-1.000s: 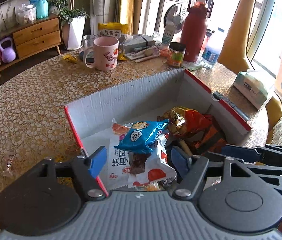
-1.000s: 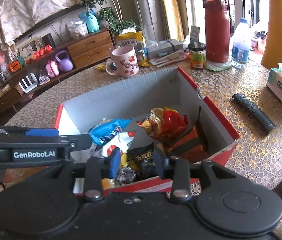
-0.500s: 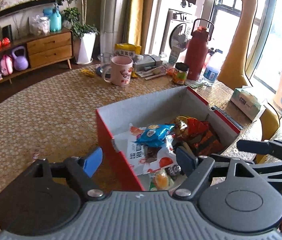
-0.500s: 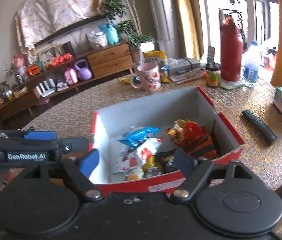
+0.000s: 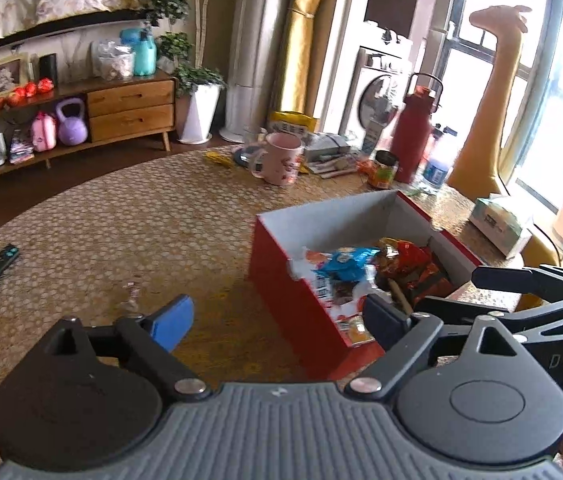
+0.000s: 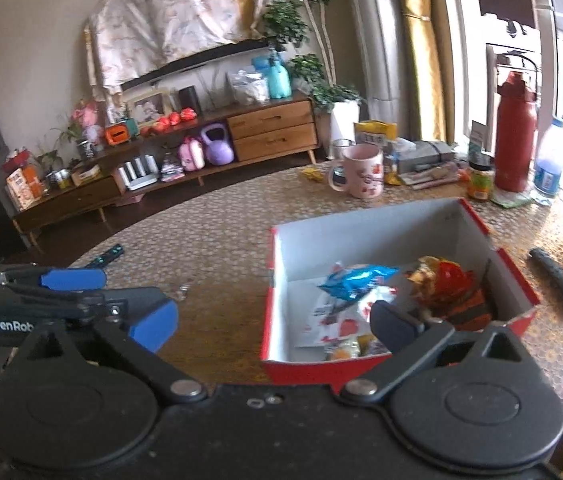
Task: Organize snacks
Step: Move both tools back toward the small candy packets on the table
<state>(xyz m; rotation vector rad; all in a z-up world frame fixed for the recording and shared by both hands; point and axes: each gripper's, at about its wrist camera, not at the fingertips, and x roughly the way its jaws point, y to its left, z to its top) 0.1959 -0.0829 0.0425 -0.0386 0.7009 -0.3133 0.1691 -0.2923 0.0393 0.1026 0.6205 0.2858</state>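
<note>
Where crinkly packets [image 5: 345,266] fill, rectangular cardboard box [image 5: 281,280]

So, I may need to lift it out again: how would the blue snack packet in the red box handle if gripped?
The blue snack packet looks like thin crinkled foil, so it is probably floppy and light. Its glossy skin may slip between pads. It lies loose on other wrappers, so neighbours might shift.

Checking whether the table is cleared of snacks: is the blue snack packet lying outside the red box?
No, the blue packet lies inside the red box, on top of the other snack wrappers.
</note>
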